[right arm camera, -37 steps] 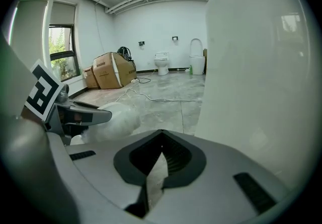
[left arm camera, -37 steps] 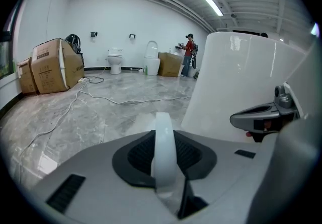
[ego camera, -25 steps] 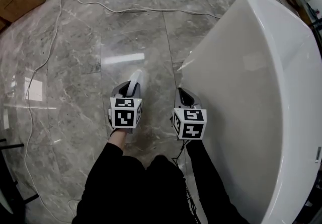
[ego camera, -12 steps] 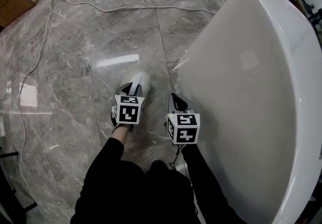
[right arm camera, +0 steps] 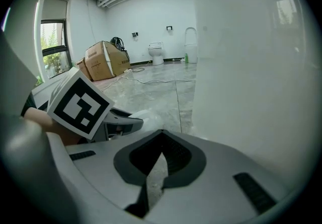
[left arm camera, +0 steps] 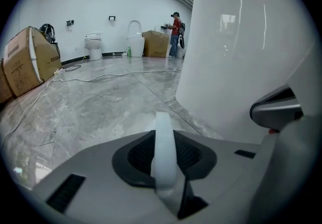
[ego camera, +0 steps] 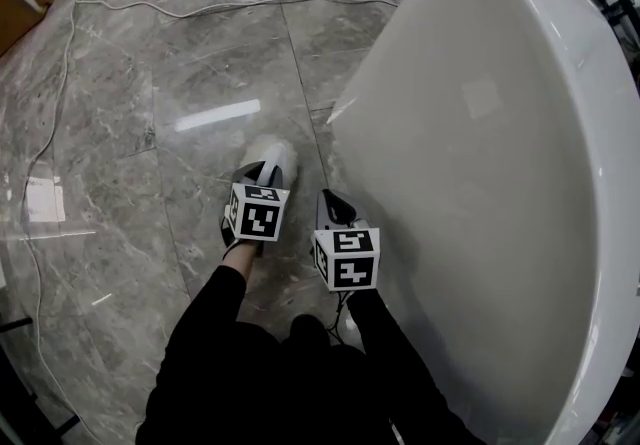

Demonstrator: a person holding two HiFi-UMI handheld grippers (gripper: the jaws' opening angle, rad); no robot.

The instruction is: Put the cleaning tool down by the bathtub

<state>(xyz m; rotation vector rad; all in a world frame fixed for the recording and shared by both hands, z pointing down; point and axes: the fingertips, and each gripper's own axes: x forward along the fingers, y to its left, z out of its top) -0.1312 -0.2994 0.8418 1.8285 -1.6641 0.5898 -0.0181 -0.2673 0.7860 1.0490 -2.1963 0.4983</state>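
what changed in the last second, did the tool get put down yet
The left gripper and right gripper both sank toward the floor beside the bathtub, bringing the cleaning tool lower. Nothing was let go: the left stays shut on the tool, the right stays shut and empty.

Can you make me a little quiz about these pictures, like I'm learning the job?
1. True or false: the left gripper has its jaws shut on the white cleaning tool.
2. What big white thing stands beside the right gripper? A) bathtub B) fridge C) sofa
3. Fill in: the right gripper's jaws hold ____.

Key: 1 true; 2 A; 3 nothing.
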